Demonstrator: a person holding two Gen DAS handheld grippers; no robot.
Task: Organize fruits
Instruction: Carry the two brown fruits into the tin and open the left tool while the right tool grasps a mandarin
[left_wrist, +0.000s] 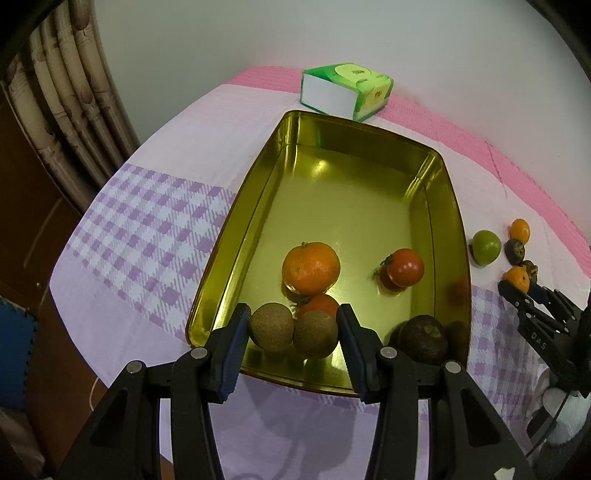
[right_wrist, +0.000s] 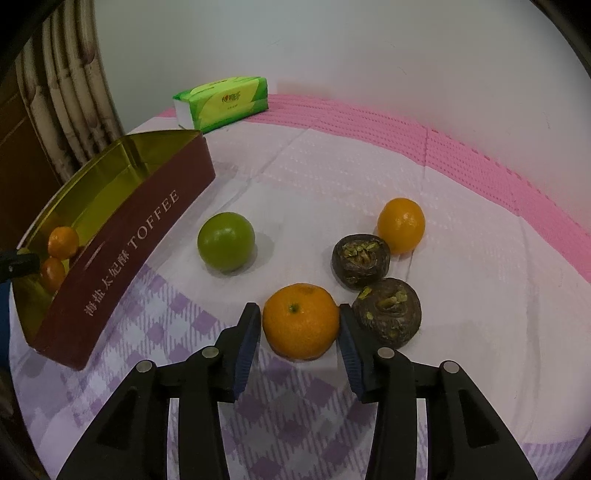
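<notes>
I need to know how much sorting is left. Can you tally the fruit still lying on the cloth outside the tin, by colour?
Orange fruit: 2
Green fruit: 1
Dark brown fruit: 2
Total: 5

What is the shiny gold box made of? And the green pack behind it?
The gold box looks like metal, probably tin: its glossy inside mirrors the fruit, and the rim is thin and rolled. The green pack seems soft plastic wrap, shiny and wrinkled, likely holding paper tissues.
</notes>
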